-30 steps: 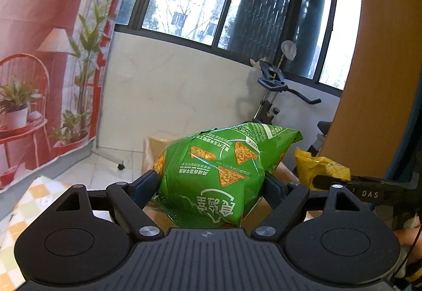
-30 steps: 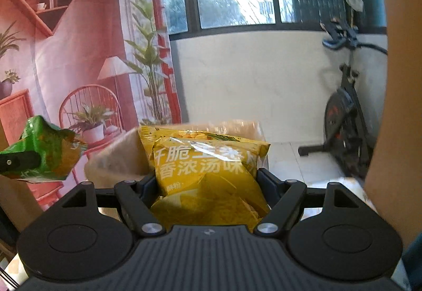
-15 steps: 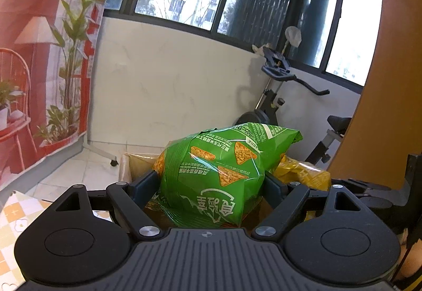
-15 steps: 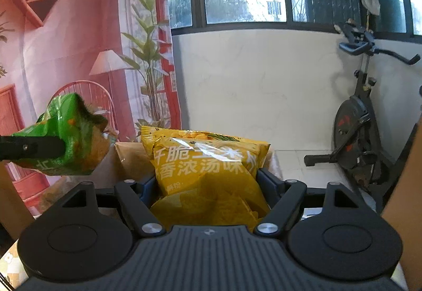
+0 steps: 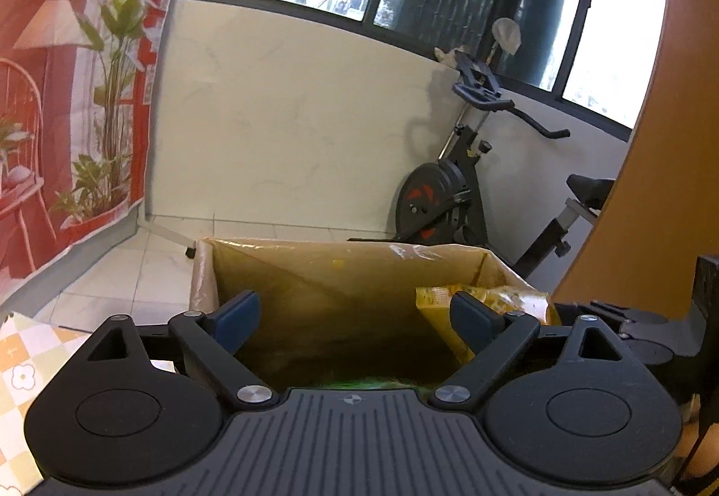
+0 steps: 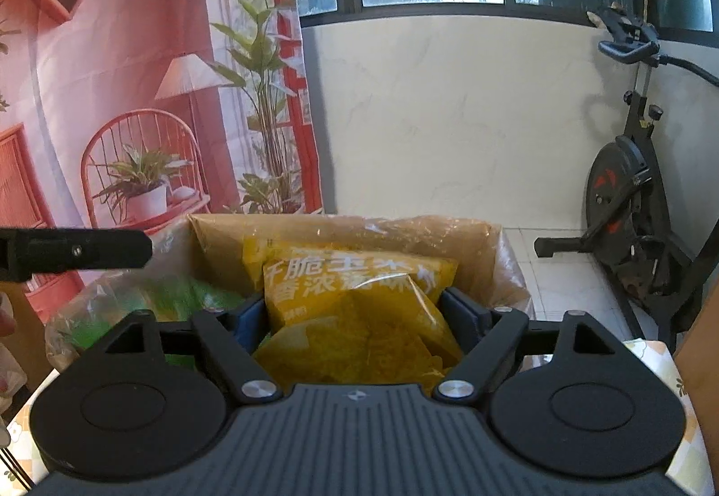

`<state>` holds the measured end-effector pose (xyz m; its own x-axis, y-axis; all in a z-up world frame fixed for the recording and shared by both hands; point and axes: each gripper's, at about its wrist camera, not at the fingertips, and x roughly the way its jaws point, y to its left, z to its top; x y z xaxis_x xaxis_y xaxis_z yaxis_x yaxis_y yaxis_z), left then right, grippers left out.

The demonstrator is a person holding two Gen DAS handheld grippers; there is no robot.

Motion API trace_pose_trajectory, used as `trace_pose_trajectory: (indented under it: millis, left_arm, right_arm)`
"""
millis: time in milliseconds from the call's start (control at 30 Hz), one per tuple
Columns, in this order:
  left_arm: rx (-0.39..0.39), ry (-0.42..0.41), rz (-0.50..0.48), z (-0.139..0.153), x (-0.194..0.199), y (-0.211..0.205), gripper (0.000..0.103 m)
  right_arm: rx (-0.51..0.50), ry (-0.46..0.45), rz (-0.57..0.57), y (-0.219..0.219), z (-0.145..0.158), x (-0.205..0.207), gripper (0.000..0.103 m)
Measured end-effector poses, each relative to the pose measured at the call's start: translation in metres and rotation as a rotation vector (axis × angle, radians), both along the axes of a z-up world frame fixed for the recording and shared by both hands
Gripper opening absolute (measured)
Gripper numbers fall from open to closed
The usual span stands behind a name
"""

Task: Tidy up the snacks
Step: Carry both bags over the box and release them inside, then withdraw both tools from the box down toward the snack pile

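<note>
Left wrist view: the left gripper [image 5: 355,312] hangs over the open box [image 5: 350,267], its jaws spread with nothing between them, having just been opening. A sliver of the green bag [image 5: 359,383] shows at 6 o'clock, low in the box under the gripper body, and the yellow bag [image 5: 517,300] shows at 3 o'clock. Right wrist view: the right gripper [image 6: 357,312] has the yellow bag [image 6: 355,294] between its jaws, long axis running toward 12 o'clock over the box [image 6: 503,258]; the jaws have just been opening, and whether the pads bear on it I cannot tell. The green bag [image 6: 179,294] lies at 9 o'clock inside the box, under the left gripper's finger [image 6: 76,253]. The right hand is nearer the remaining drop.
</note>
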<state>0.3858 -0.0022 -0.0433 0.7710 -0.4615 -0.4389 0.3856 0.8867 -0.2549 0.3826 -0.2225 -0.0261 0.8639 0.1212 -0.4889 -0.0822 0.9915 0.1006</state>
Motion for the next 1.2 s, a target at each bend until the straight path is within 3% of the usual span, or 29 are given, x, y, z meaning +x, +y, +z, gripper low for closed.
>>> trace_pose_trajectory:
  millis: [233, 467, 667, 900, 1200]
  left_arm:
    - [0.008, -0.009, 0.002, 0.012, -0.013, 0.004, 0.093]
    - [0.023, -0.034, 0.006, 0.025, -0.040, 0.010, 0.093]
    - [0.034, -0.044, 0.008, 0.028, -0.066, 0.022, 0.093]
    - [0.042, -0.036, 0.008, 0.020, -0.099, 0.039, 0.093]
    - [0.028, 0.011, 0.027, -0.008, -0.129, 0.061, 0.093]
  right_arm:
    - [-0.002, 0.019, -0.014, 0.004, 0.003, -0.013, 0.083]
    - [0.020, 0.025, -0.054, 0.004, 0.012, -0.031, 0.092]
    - [0.041, 0.003, -0.067, 0.008, 0.023, -0.064, 0.092]
    - [0.055, 0.013, -0.048, 0.023, 0.019, -0.108, 0.092]
    - [0.083, 0.078, -0.054, 0.044, -0.015, -0.153, 0.092]
